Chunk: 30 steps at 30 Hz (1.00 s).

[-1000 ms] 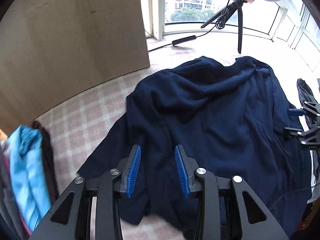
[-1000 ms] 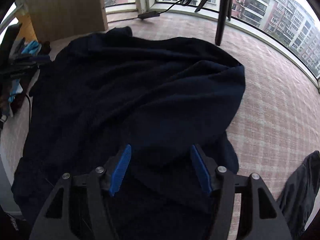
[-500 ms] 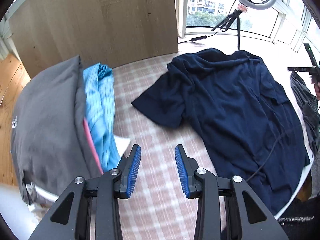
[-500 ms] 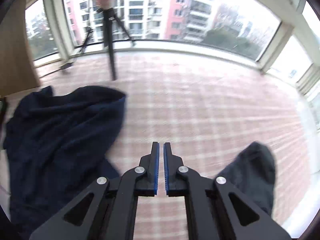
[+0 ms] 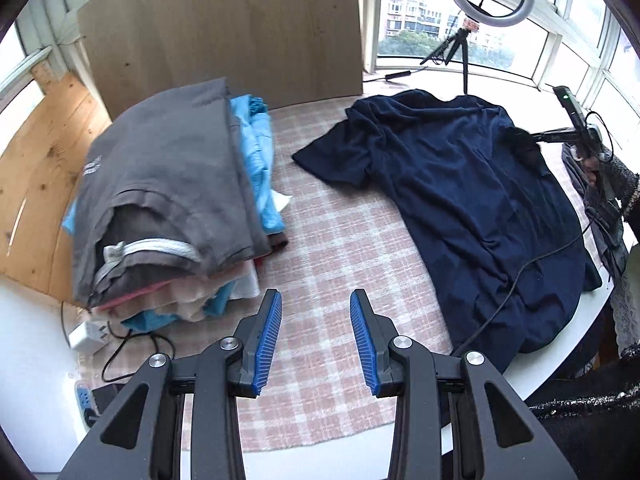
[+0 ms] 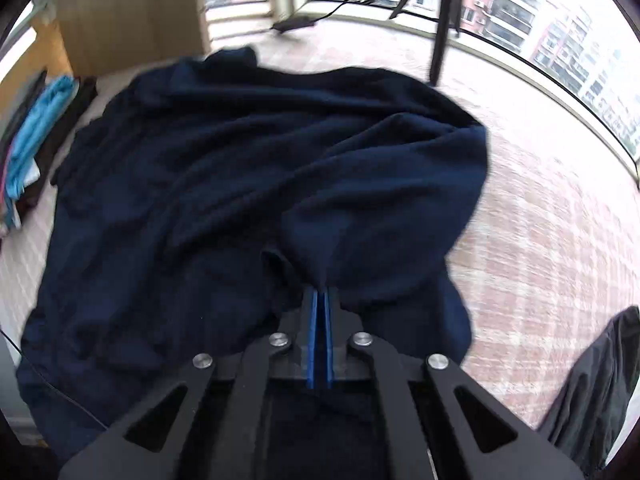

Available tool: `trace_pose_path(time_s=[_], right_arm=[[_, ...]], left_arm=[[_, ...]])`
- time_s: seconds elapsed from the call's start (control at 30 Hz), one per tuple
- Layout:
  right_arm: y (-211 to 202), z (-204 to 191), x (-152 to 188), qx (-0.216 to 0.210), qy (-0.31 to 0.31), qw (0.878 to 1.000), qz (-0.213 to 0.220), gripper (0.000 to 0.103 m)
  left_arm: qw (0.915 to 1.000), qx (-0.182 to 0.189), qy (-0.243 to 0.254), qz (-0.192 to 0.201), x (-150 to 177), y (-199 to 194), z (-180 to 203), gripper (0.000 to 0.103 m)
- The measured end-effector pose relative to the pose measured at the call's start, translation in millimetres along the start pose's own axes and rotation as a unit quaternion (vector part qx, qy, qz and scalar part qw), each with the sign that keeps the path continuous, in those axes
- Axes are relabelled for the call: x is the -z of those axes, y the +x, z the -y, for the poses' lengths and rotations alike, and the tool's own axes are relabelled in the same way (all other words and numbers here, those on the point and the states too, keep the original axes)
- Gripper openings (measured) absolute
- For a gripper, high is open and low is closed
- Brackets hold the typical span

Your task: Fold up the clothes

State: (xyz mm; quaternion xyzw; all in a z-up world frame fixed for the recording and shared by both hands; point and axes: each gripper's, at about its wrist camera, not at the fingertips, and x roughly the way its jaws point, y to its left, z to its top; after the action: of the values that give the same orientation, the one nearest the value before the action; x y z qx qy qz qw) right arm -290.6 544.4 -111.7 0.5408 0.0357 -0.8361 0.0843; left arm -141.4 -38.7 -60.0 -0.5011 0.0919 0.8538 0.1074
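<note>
A big dark blue cotton T-shirt (image 5: pixel 472 208) lies spread out and wrinkly on the pink checked tablecloth (image 5: pixel 332 264), not folded yet. Next to it, well apart, sits a neat pile of folded clothes with a grey shirt on top (image 5: pixel 168 184), so some of the job looks done. The right gripper (image 6: pixel 320 294) has just squeezed its jaws tight on a bunched bit of the blue shirt near its far sleeve. The left gripper (image 5: pixel 316 320) is partly open, holds nothing, and hangs over bare cloth between the pile and the shirt. I think it must grab the shirt next before any folding starts.
</note>
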Motion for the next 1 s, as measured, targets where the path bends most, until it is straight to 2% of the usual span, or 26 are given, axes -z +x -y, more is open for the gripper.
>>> trace_pose_path(time_s=[0.07,0.1,0.13,0.17,0.2,0.23,0.27,0.3,0.33,0.4,0.53,0.63,0.7,0.77,0.9,1.0], right_arm=[[-30,36,-6,0.064,0.044,0.996,0.041,0.003],[-42,57,-8,0.131,0.068,0.987,0.060,0.003],[-54,82,-8,0.211,0.102,0.970,0.069,0.006],[-64,103,-6,0.255,0.145,0.954,0.065,0.013],[-74,116,0,0.230,0.176,0.955,0.061,0.014],[-85,122,9,0.159,0.191,0.966,0.066,0.014],[-96,119,21,0.106,0.189,0.974,0.071,0.024],[-107,112,35,0.067,0.182,0.978,0.074,0.039],[-119,105,48,0.027,0.174,0.981,0.077,0.045],[-138,82,89,-0.012,0.141,0.987,0.078,0.058],[-151,21,191,-0.028,0.100,0.993,0.055,0.063],[-129,0,259,-0.034,0.094,0.995,0.011,0.063],[-93,-7,286,-0.037,0.092,0.995,-0.013,0.063],[-74,-16,304,-0.040,0.092,0.995,-0.027,0.063],[-54,-27,306,-0.041,0.069,0.997,-0.019,0.063],[-49,-38,304,-0.042,0.048,0.998,-0.010,0.063]], left_arm=[[0.9998,-0.012,-0.011,0.004,9,-15,-13,0.034],[0.9997,-0.017,-0.015,0.004,13,-21,-18,0.034],[0.9996,-0.021,-0.020,0.005,18,-27,-23,0.034],[0.9995,-0.024,-0.022,0.005,22,-32,-27,0.034],[0.9998,-0.018,-0.013,0.002,27,-33,-23,0.034],[0.9999,-0.012,-0.004,-0.001,31,-34,-20,0.034],[1.0000,-0.006,0.006,-0.004,35,-34,-15,0.034],[0.9997,-0.006,0.023,-0.010,41,-33,-8,0.034],[0.9991,-0.003,0.039,-0.014,47,-32,1,0.036],[0.9975,0.036,0.057,-0.021,61,-23,20,0.041],[0.9861,0.137,0.084,-0.044,84,6,67,0.043],[0.9750,0.179,0.113,-0.067,89,39,105,0.043],[0.9672,0.196,0.139,-0.083,92,58,129,0.044],[0.9614,0.196,0.165,-0.099,94,76,147,0.045],[0.9542,0.205,0.182,-0.118,90,94,161,0.044],[0.9536,0.214,0.170,-0.127,86,99,159,0.015]])
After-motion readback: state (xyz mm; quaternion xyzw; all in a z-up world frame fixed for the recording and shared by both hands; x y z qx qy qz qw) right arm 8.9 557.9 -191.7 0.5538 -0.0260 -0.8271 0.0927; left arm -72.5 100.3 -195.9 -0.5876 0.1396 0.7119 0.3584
